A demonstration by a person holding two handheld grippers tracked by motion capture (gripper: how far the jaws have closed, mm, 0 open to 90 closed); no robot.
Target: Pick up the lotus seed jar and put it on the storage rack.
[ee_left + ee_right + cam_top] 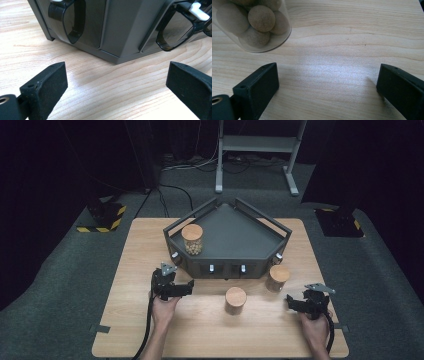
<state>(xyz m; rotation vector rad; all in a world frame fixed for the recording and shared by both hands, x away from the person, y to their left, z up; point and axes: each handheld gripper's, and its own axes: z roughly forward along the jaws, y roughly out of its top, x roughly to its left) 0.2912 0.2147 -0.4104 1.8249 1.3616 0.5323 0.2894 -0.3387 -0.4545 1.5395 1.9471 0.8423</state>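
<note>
The left tool (172, 289) hangs spread and empty over the desk (130, 265), just before the dark tray's (230, 262) front left corner. A cork-lidded jar (235, 300) stands mid-desk, another jar (277, 278) beside the tray's right corner. The right tool (302, 304), jaws wide apart and holding nothing, sits near both.

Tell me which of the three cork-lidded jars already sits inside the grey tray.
The jar at the tray's left corner, filled with pale balls. The other two jars stand on the wooden table in front of the tray.
</note>
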